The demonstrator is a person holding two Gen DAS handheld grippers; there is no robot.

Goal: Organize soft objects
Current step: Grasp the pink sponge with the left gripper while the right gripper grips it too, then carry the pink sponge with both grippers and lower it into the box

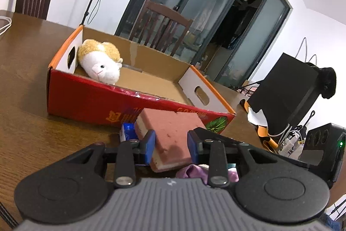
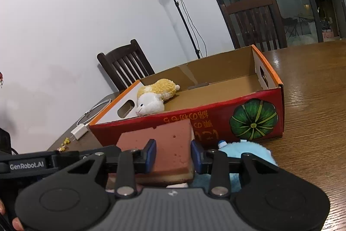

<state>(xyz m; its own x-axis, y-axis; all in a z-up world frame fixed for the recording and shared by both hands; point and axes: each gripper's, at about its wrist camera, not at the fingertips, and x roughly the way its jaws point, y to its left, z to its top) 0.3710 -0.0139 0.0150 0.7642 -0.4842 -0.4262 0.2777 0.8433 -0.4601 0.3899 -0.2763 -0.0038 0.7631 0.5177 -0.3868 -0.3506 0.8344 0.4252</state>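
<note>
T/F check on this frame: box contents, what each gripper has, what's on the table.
1. The plush hamster lies inside the box. True.
2. Left gripper and right gripper each straddle the pink sponge block. True.
3. The box is full. False: only the hamster shows inside.
4. The blue plush sits in the box. False: it lies on the table, outside.

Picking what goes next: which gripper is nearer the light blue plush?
Right. The right gripper has the light blue plush just beside it; the left gripper is beyond the pink sponge.
</note>
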